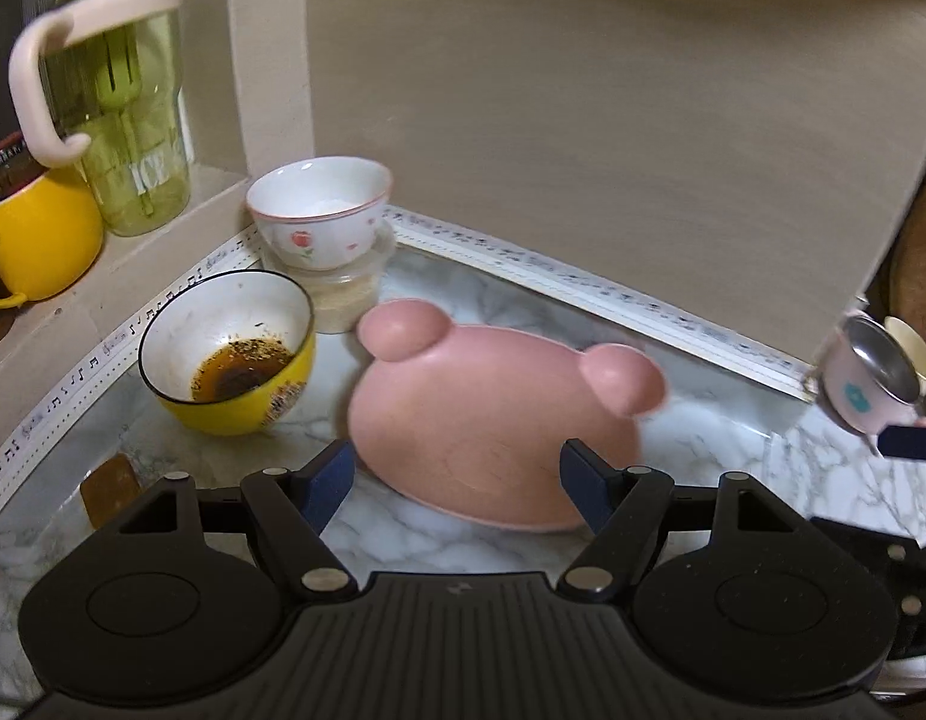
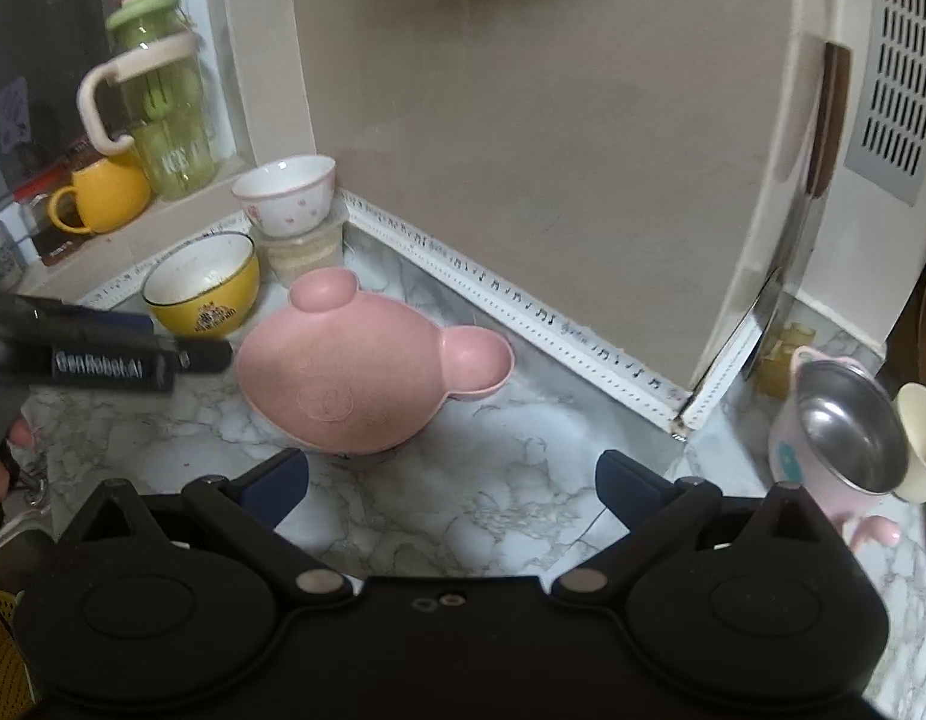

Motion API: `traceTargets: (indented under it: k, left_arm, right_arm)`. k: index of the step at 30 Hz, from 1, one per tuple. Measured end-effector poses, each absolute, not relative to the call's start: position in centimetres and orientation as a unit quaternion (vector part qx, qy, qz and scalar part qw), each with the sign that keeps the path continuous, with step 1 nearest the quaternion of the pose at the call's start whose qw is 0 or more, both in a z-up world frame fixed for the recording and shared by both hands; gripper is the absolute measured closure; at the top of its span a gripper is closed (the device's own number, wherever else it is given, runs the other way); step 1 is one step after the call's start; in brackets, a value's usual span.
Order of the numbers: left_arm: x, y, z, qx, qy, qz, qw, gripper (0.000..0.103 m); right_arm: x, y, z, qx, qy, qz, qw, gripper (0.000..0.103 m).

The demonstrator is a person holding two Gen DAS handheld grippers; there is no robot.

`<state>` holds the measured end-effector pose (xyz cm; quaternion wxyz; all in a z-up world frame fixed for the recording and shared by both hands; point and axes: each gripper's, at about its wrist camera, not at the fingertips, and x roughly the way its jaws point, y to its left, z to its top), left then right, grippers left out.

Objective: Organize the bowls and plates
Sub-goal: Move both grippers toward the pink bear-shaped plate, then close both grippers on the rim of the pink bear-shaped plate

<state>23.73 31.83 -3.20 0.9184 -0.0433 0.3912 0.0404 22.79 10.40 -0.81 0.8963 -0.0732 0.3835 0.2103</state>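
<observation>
A pink bear-shaped plate (image 1: 493, 420) (image 2: 355, 384) lies bottom up on the marble counter (image 1: 733, 450). My left gripper (image 1: 460, 480) is open, and the plate's near edge sits between its fingers; I cannot tell whether the pads touch it. In the right wrist view the left gripper (image 2: 217, 354) reaches in from the left to the plate's edge. My right gripper (image 2: 454, 480) stands wide open just short of the plate, with nothing between its fingers. A yellow bowl (image 1: 223, 354) (image 2: 202, 294) with brown residue sits left of the plate. Behind it, a white flowered bowl (image 1: 319, 216) (image 2: 283, 195) rests on a plastic tub.
A pink steel-lined cup (image 1: 871, 378) (image 2: 835, 450) and a cream cup (image 2: 919, 444) stand at the right. A green bottle (image 1: 121, 90) and a yellow mug (image 1: 37, 234) sit on the left ledge. A beige wall (image 2: 523, 150) backs the counter, and a white appliance (image 2: 883, 90) is at the right.
</observation>
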Motion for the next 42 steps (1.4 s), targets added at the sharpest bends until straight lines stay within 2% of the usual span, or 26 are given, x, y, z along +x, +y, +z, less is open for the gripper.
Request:
traceTargets:
  k: [12,24,26,33,36,38,42]
  left_arm:
    - [30.3,34.2,-6.8,-0.048,0.432,0.042,0.9,0.028]
    - [31.9,34.3,-7.7,-0.041,0.441,0.041,0.896,0.028]
    - [32.1,34.4,-7.8,-0.04,0.442,0.043,0.895,0.028]
    - [32.9,35.0,-8.3,-0.048,0.45,0.051,0.89,0.028]
    - [33.1,35.1,-8.5,-0.049,0.451,0.054,0.889,0.028]
    - [33.3,35.1,-8.6,-0.051,0.452,0.053,0.889,0.028]
    - [33.3,35.1,-9.1,-0.056,0.457,0.054,0.886,0.029]
  right_arm:
    - [29.9,11.9,-4.8,-0.053,0.451,0.174,0.874,0.013]
    - [34.7,13.4,-8.6,-0.005,0.511,0.149,0.846,0.041]
    - [35.0,13.7,-9.0,-0.002,0.518,0.152,0.842,0.05]
    - [35.7,14.4,-9.8,0.002,0.531,0.164,0.831,0.068]
    - [35.9,14.2,-9.9,0.013,0.534,0.177,0.827,0.081]
    - [35.8,14.3,-9.7,0.014,0.533,0.189,0.825,0.093]
    - [35.6,14.4,-9.5,-0.009,0.528,0.187,0.828,0.093]
